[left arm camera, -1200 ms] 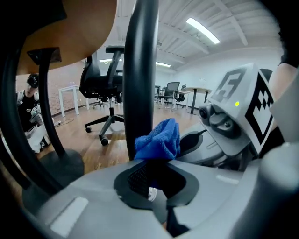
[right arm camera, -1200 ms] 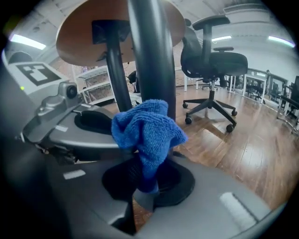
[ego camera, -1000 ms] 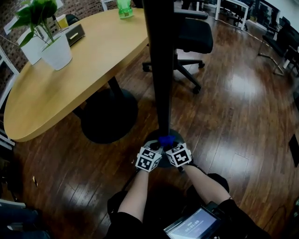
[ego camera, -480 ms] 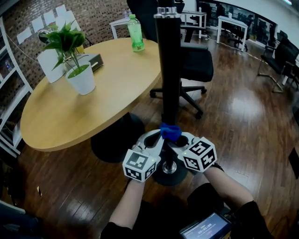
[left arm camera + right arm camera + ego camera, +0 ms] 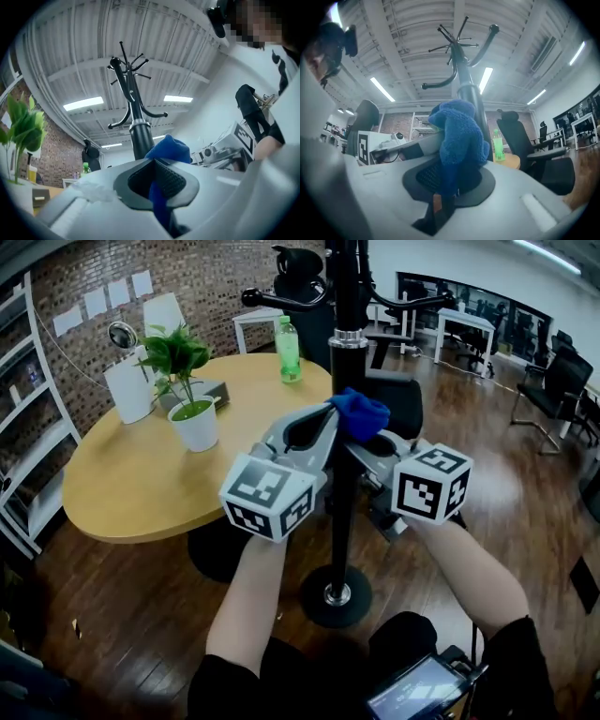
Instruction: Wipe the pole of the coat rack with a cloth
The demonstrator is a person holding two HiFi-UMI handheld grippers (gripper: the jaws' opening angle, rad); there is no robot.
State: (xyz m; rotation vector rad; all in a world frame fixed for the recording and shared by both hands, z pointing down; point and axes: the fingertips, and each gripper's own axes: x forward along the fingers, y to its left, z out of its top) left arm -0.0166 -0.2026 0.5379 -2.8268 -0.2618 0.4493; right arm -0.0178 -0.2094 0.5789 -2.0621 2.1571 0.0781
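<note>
Your left forearm (image 5: 246, 601) and right forearm (image 5: 473, 573) reach forward and upward, angled toward each other. The left tongs (image 5: 323, 423) and right tongs (image 5: 370, 442) meet nearly tip to tip, raised and tilted upward. The left marker cube (image 5: 267, 498) and right marker cube (image 5: 431, 484) sit nearest you. In each gripper view, the jaws are clamped on the blue cloth (image 5: 361, 413), which bunches above the pads.

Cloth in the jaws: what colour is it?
The cloth is solid bright blue, with no pattern. It shows best in the right gripper view.
</note>
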